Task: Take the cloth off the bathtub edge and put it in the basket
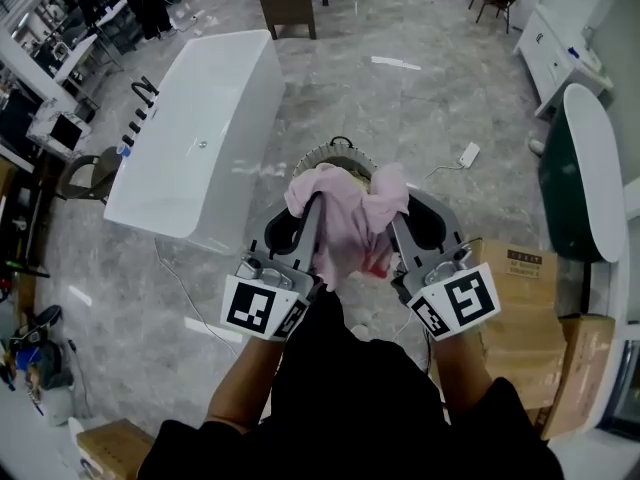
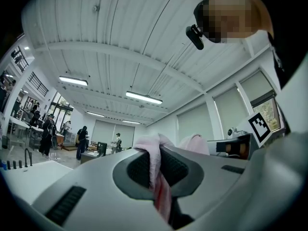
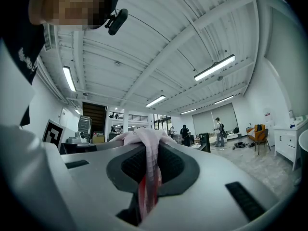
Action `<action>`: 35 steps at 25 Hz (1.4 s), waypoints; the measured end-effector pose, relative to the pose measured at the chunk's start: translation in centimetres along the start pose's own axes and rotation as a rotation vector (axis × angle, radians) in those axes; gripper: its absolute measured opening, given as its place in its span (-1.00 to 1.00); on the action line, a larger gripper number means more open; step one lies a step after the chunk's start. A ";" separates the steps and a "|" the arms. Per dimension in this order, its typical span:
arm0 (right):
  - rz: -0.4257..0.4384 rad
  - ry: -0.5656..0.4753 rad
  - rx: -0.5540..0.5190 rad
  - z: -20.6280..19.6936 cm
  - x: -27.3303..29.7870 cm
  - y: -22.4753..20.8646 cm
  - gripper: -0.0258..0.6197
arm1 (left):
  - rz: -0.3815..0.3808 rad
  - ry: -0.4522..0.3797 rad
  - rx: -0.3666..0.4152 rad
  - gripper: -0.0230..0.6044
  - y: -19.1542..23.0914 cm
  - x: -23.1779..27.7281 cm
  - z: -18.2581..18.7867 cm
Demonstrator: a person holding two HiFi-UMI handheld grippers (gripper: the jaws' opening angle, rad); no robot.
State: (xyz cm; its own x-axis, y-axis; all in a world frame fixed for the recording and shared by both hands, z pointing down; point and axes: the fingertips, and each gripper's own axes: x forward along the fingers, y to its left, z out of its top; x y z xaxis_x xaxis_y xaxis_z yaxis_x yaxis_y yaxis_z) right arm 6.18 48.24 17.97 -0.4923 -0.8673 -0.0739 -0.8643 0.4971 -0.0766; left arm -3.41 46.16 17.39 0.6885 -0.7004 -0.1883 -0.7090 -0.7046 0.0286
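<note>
White bathtub (image 1: 205,138) stands to the left, edge bare. Round basket (image 1: 322,152) sits on the floor just past the tub's near corner. Pink cloth (image 1: 345,213) is bunched in the air, over the basket as the head view shows it. Left gripper (image 1: 314,206) and right gripper (image 1: 397,224) each pinch a fold of it. Judged step: cloth lifted off, drop pending. Next: lower inside the rim, spread both grippers together

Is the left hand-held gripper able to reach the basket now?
Probably yes: the basket lies just beyond the cloth that the left hand-held gripper holds, and only that cloth is between.
</note>
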 end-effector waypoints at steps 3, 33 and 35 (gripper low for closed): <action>-0.037 -0.007 0.002 0.2 2.0 -1.8 -0.77 | -0.020 -0.023 -0.016 -0.82 1.5 2.4 0.3; -0.221 -0.050 0.082 2.8 24.9 -13.6 -0.77 | -0.154 -0.068 -0.069 -0.82 21.0 19.2 0.8; -0.225 -0.050 0.076 2.5 25.9 -13.8 -0.77 | -0.163 -0.062 -0.083 -0.82 22.1 19.6 0.4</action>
State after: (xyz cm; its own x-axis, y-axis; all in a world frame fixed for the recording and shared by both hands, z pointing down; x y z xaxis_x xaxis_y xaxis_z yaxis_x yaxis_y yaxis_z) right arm 5.61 19.02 14.58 -0.2805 -0.9550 -0.0959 -0.9406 0.2934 -0.1710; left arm -5.62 16.87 13.90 0.7807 -0.5695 -0.2572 -0.5718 -0.8171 0.0734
